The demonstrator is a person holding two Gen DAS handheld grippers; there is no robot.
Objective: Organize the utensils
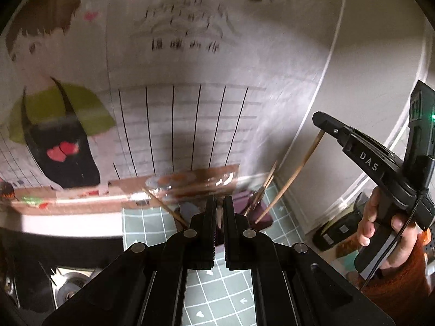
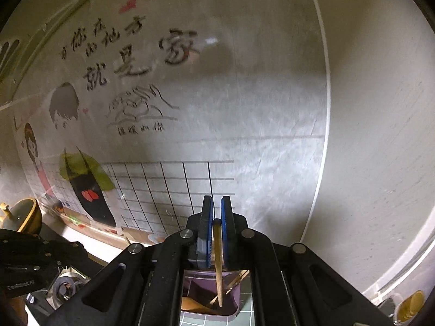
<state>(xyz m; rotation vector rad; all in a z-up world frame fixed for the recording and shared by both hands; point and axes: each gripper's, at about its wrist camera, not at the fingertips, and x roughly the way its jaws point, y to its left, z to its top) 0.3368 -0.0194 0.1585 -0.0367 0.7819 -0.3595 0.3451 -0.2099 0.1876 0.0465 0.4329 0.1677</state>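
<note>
Right tongs (image 2: 216, 209) pinch a chopstick (image 2: 217, 260) — slim, tan wood.

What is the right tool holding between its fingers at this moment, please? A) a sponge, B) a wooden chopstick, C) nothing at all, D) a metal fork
B: in the right wrist view the right tool is shut on a wooden chopstick, whose lower end hangs over the purple utensil holder on the tiled mat.
</note>
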